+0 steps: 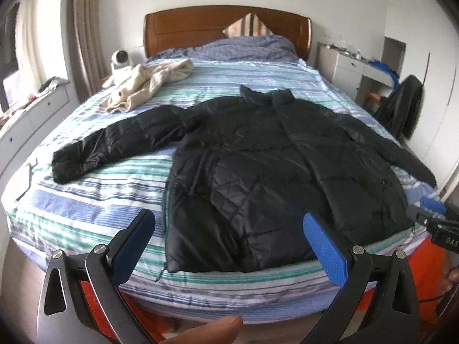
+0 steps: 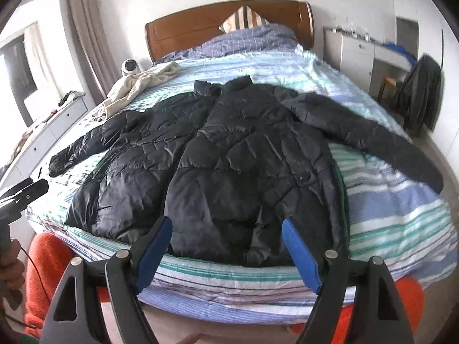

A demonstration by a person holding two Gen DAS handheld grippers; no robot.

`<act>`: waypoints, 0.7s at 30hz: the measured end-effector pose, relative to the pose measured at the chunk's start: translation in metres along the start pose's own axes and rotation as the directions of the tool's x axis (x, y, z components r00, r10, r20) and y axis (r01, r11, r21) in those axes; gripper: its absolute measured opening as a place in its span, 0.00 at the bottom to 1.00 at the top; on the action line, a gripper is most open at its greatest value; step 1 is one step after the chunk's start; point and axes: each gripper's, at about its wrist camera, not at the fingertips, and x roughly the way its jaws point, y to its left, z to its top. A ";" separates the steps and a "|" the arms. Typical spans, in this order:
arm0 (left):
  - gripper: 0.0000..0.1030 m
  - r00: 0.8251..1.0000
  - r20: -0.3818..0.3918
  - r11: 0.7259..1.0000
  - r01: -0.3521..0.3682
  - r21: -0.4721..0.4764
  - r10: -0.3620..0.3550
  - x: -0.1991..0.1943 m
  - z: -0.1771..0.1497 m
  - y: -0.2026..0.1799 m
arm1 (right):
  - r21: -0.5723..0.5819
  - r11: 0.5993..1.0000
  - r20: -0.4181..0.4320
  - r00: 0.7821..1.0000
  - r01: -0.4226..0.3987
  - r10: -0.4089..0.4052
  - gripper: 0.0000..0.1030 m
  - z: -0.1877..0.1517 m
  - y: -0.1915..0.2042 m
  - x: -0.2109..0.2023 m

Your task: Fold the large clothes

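Note:
A black quilted puffer jacket (image 1: 272, 157) (image 2: 229, 157) lies flat, front up, on the striped bed cover (image 1: 94, 195) (image 2: 401, 215). Its collar points to the headboard and its sleeves are spread out to both sides. My left gripper (image 1: 228, 216) hovers open just off the bed's foot, in front of the jacket's hem and left side, with nothing between its blue pads. My right gripper (image 2: 226, 222) hangs open before the middle of the hem, also empty. Each gripper shows at the edge of the other's view, the right gripper (image 1: 436, 218) and the left gripper (image 2: 25, 192).
A crumpled beige garment (image 1: 149, 81) (image 2: 137, 83) lies at the bed's far left, by a wooden headboard (image 1: 200, 25) and pillows. White drawers (image 1: 25, 123) run along the left wall. A chair with a dark garment (image 1: 401, 109) stands right. The person's orange trousers (image 2: 48, 272) are at the foot.

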 end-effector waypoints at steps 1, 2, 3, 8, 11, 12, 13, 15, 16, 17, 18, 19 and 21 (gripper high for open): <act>1.00 1.000 -0.008 1.000 -0.003 0.009 0.003 0.002 -0.001 -0.004 | -0.016 1.000 0.013 1.000 0.008 -0.008 0.78 0.001 0.001 -0.002; 1.00 1.000 -0.019 1.000 -0.002 0.017 0.003 0.004 -0.002 -0.007 | -0.033 0.999 0.029 0.999 0.016 -0.015 0.78 0.002 0.003 -0.004; 1.00 1.000 -0.026 1.000 0.002 0.022 -0.001 0.005 -0.003 -0.010 | -0.053 0.998 0.045 0.999 0.024 -0.021 0.78 0.002 0.005 -0.007; 1.00 0.996 -0.062 0.997 0.063 0.043 -0.061 0.006 -0.002 -0.021 | -0.086 0.996 0.075 0.997 0.006 0.000 0.78 0.002 0.008 -0.011; 1.00 0.997 -0.045 0.996 0.069 0.062 -0.066 0.002 -0.001 -0.028 | -0.107 0.994 0.088 0.996 -0.010 0.020 0.78 0.001 0.012 -0.012; 1.00 0.997 -0.040 0.996 0.065 0.066 -0.063 0.001 0.000 -0.029 | -0.119 0.993 0.084 0.996 -0.015 0.026 0.78 0.002 0.015 -0.011; 1.00 0.998 -0.037 0.996 0.058 0.072 -0.055 0.000 0.000 -0.031 | -0.127 0.992 0.088 0.996 -0.020 0.031 0.78 0.002 0.017 -0.012; 1.00 0.998 -0.035 0.996 0.052 0.077 -0.049 -0.002 0.000 -0.033 | -0.136 0.990 0.115 0.992 -0.027 0.043 0.78 0.004 0.020 -0.016; 1.00 0.998 -0.037 0.995 0.056 0.078 -0.053 -0.003 0.000 -0.033 | -0.138 0.990 0.129 0.990 -0.034 0.052 0.78 0.004 0.021 -0.018; 1.00 0.998 -0.038 0.995 0.061 0.076 -0.059 -0.004 0.001 -0.033 | -0.139 0.989 0.142 0.988 -0.042 0.062 0.79 0.004 0.021 -0.019; 1.00 0.997 -0.037 0.995 0.066 0.074 -0.063 -0.006 0.001 -0.033 | -0.143 0.988 0.153 0.985 -0.053 0.075 0.79 0.003 0.021 -0.020; 1.00 0.997 -0.033 0.995 0.069 0.071 -0.067 -0.007 0.002 -0.032 | -0.147 0.988 0.153 0.985 -0.057 0.080 0.79 0.003 0.022 -0.020; 1.00 0.997 -0.028 0.995 0.068 0.066 -0.066 -0.009 0.004 -0.032 | -0.155 0.986 0.144 0.986 -0.059 0.081 0.79 0.001 0.022 -0.019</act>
